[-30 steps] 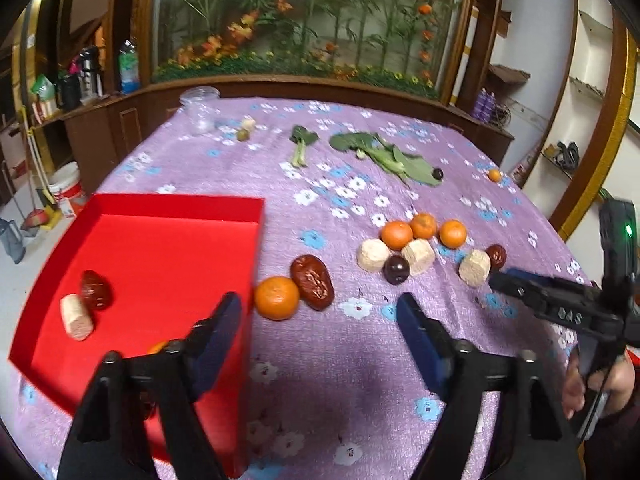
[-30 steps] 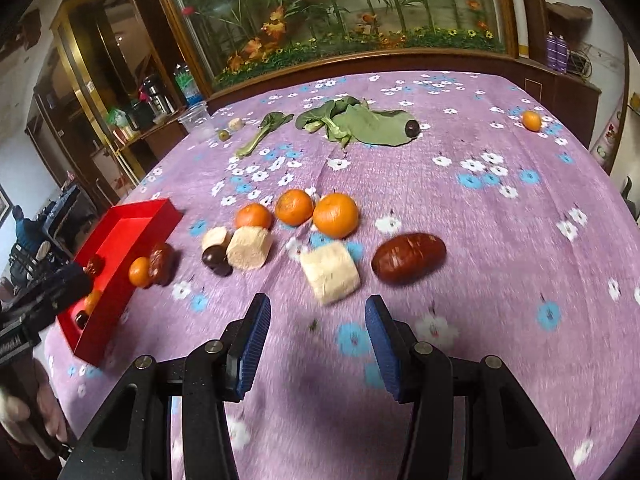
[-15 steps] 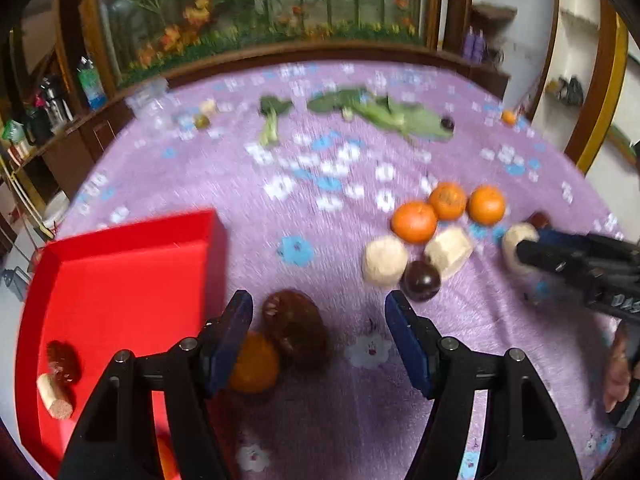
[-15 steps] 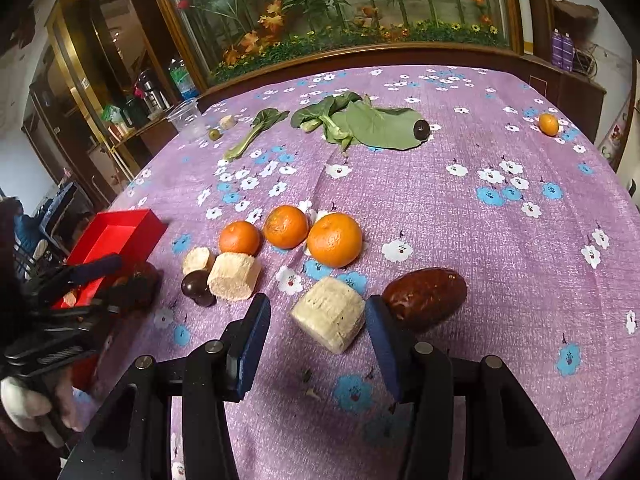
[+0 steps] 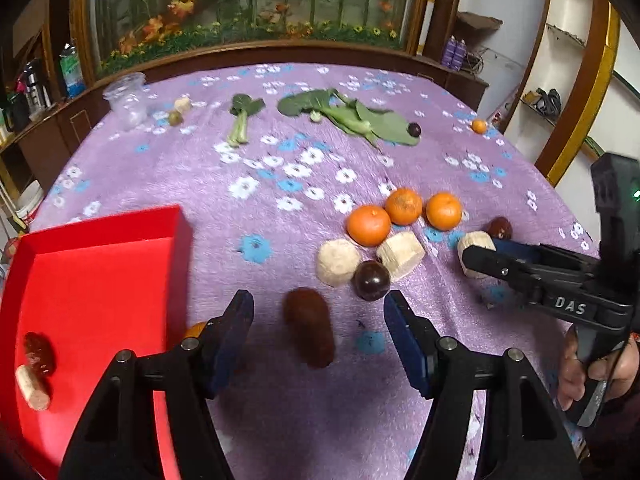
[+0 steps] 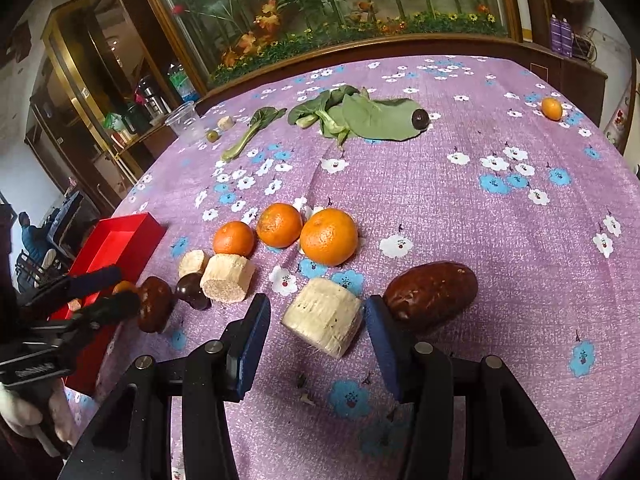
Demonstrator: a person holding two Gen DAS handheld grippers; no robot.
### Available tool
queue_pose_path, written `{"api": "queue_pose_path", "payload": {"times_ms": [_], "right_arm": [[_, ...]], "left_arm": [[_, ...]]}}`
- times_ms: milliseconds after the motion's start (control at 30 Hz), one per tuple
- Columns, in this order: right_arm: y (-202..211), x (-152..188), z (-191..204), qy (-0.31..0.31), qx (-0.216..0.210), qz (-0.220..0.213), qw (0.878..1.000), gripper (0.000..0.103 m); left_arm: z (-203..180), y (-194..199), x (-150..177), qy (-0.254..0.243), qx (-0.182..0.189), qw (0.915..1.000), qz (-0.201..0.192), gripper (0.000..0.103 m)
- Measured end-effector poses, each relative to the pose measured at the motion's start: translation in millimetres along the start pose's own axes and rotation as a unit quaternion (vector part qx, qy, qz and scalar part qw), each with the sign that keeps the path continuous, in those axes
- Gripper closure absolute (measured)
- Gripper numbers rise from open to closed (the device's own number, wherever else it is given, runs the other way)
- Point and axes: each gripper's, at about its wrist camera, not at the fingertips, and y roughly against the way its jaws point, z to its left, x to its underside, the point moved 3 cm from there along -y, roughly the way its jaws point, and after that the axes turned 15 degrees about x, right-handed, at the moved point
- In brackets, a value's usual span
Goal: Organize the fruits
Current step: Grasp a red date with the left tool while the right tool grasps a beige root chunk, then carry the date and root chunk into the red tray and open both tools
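My left gripper [image 5: 318, 330] is open, its jaws on either side of a brown date [image 5: 309, 330] lying on the purple cloth, next to the red tray [image 5: 100, 280]. A small orange [image 5: 195, 329] shows behind the left finger. My right gripper [image 6: 314, 330] is open around a pale sugarcane chunk [image 6: 324, 316], with a second brown date [image 6: 430, 294] just right of it. Three oranges [image 6: 328, 236] sit in a row beyond. The tray holds a date [image 5: 38, 352] and a cane piece [image 5: 32, 386].
Two more cane chunks [image 5: 338, 262] and a dark plum [image 5: 371, 280] lie mid-table. Leafy greens [image 5: 352, 118] with a plum, a small orange [image 5: 479, 125] and a plastic cup [image 5: 126, 100] are at the far side. The table edge falls off to the right.
My left gripper moved right from the tray and now straddles the brown date. My right gripper moved forward and now has the cane chunk between its jaws.
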Motion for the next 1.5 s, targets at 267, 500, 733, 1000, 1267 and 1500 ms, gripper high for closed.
{"api": "queue_pose_path", "payload": {"times_ms": [267,500,733,1000,1267,1500], "right_arm": [[-5,1,1,0.006,0.006,0.001,1.000,0.050],[-6,1,5,0.018,0.017,-0.005,1.000,0.050],[-5,1,6,0.023,0.023,-0.011,0.999,0.058],[22,0,13,0.012,0.011,-0.032,0.999,0.058],[57,1,60,0.053,-0.017,-0.051,0.997,0.057],[62,4,120,0.100,-0.053,-0.045,0.993,0.057]], "left_arm": [[8,-20,6,0.021,-0.007,0.9996,0.018,0.073],[4,-24,11,0.014,-0.020,0.9996,0.013,0.073],[5,-9,17,0.030,-0.015,0.9994,-0.004,0.074],[18,42,21,0.066,-0.005,0.9961,-0.058,0.074],[55,112,35,0.108,-0.037,0.9853,-0.127,0.074],[105,157,57,0.159,-0.088,0.9684,-0.171,0.074]]}}
